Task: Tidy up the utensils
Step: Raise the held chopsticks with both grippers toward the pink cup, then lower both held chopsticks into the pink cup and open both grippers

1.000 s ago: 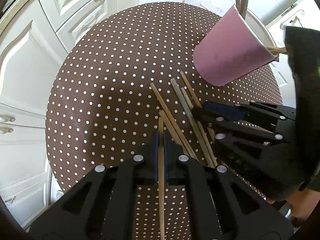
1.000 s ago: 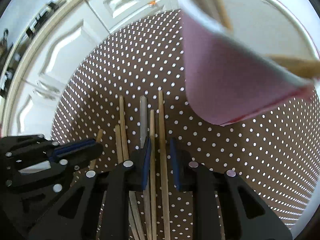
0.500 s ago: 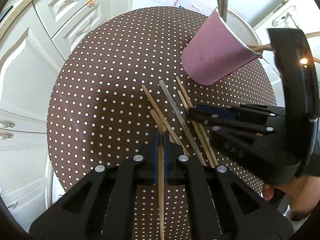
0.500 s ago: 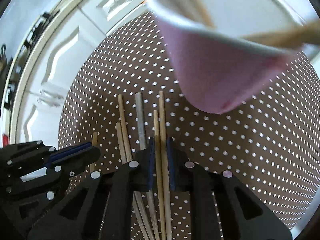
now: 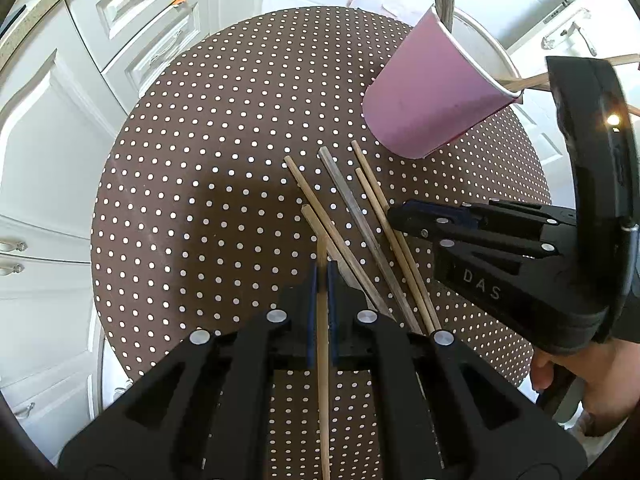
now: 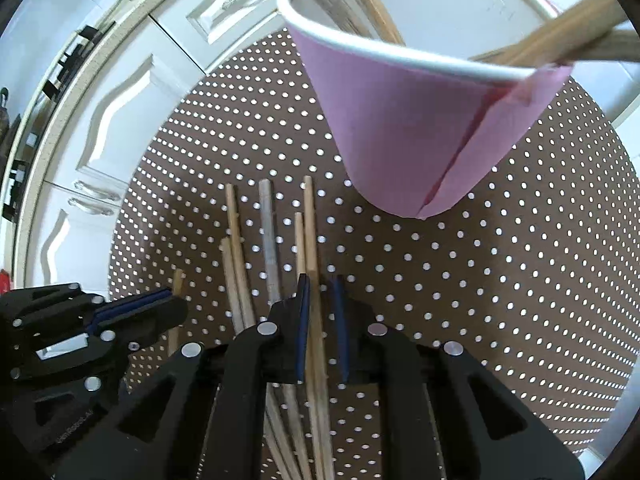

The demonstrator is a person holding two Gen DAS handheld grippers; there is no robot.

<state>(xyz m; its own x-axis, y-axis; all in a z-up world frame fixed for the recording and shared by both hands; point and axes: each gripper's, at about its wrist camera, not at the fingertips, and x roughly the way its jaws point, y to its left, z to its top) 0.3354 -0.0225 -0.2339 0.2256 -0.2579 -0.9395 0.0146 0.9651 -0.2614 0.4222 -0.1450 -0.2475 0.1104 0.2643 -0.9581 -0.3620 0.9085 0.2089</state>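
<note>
Left wrist view: chopsticks on the dotted bench, both tongs down among them.

One wooden chopstick (image 5: 322,320) runs up the lower middle of the frame, clamped in the closed left tongs (image 5: 321,272). Just to its right, loose chopsticks (image 5: 360,216) lie fanned on the brown polka-dot bench (image 5: 192,184), one of them grey. In the right wrist view the right tongs (image 6: 320,292) have almost closed on a pale chopstick (image 6: 310,240) between their pads. A pink paper cup (image 5: 432,96) at the upper right holds more sticks. White cabinets (image 5: 60,128) fill the left edge.
</note>
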